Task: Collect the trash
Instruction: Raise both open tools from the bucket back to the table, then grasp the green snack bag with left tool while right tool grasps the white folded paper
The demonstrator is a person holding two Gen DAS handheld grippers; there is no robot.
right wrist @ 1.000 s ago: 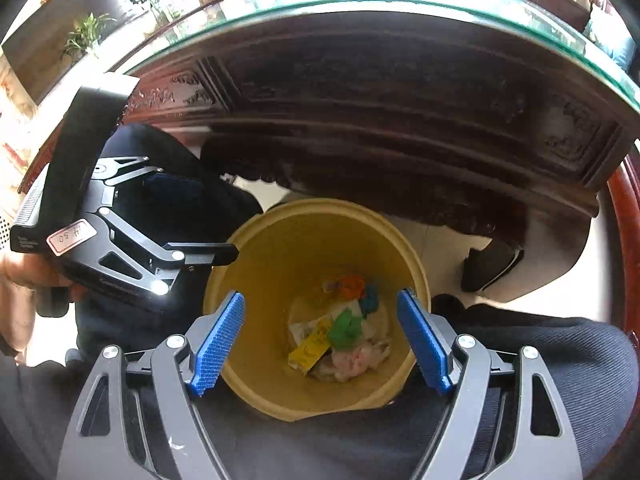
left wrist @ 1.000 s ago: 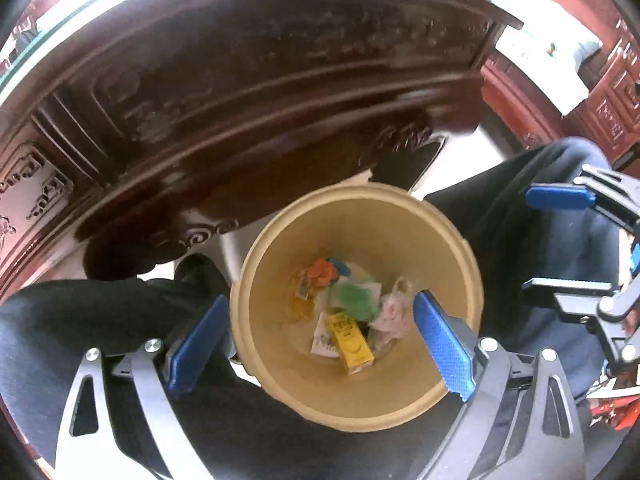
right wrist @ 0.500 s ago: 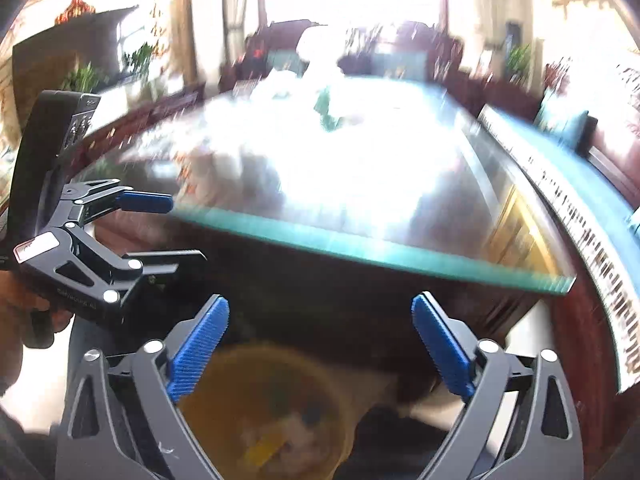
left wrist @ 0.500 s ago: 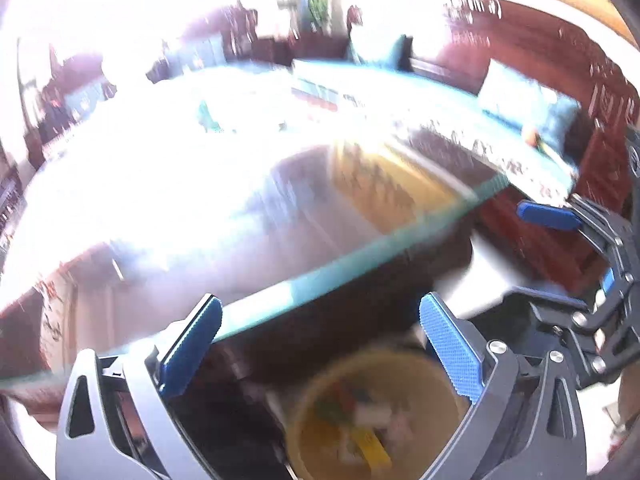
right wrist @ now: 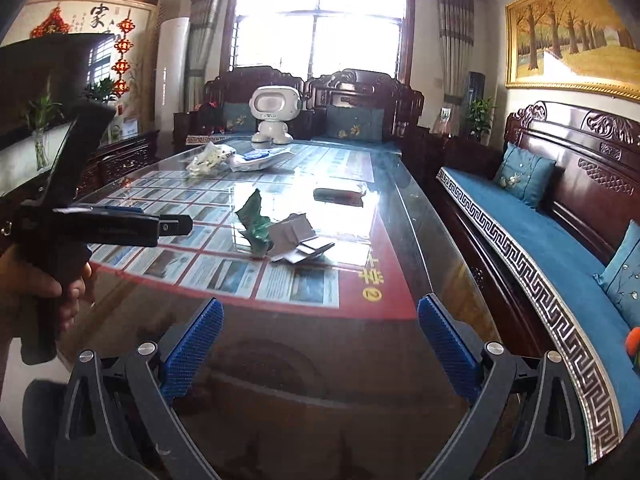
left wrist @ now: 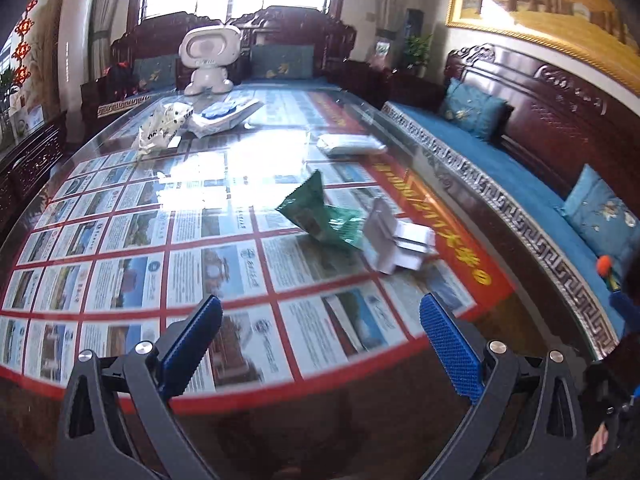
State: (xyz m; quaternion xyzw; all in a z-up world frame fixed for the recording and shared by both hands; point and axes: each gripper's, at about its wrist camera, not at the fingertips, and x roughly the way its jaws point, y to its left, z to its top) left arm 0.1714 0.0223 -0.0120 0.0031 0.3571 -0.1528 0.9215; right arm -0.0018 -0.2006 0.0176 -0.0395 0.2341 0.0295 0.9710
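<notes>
Both wrist views look down the glass table [left wrist: 224, 208], sharing the green wrapper [right wrist: 256, 224].

Green wrapper [left wrist: 320, 216] touching white carton [left wrist: 396, 242], tabletop.

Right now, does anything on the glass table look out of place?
Yes. A crumpled green wrapper and a torn-open white box lie side by side on the glass table. Farther back, a crumpled white bag lies beside a flat white packet.
</notes>
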